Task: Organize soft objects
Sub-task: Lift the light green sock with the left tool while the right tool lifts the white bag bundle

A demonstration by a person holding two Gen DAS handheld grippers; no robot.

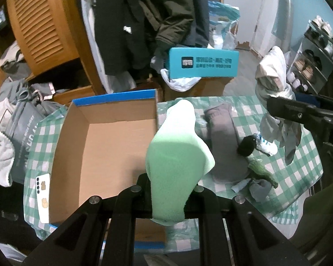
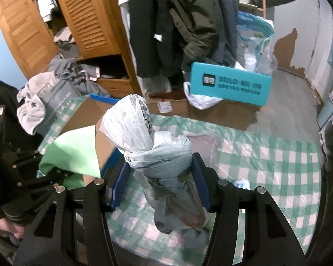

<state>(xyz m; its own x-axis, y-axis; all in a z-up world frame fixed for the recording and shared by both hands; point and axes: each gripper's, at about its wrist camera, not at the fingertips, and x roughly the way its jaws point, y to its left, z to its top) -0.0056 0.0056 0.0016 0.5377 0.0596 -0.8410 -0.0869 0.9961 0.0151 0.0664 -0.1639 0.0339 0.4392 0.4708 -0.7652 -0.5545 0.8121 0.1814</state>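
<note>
My left gripper is shut on a light green sock and holds it above the right edge of an open cardboard box with a blue rim. My right gripper is shut on a knotted grey-white cloth bundle, held above the checked cloth; it also shows in the left wrist view at the right. The green sock shows in the right wrist view at the left. A grey sock, a black ball, a white sock and green and grey pieces lie on the cloth.
A green-and-white checked cloth covers the table. A phone lies left of the box. A teal box sits on cartons behind. Hanging coats, a wooden wardrobe, a grey bag and a shoe rack surround the table.
</note>
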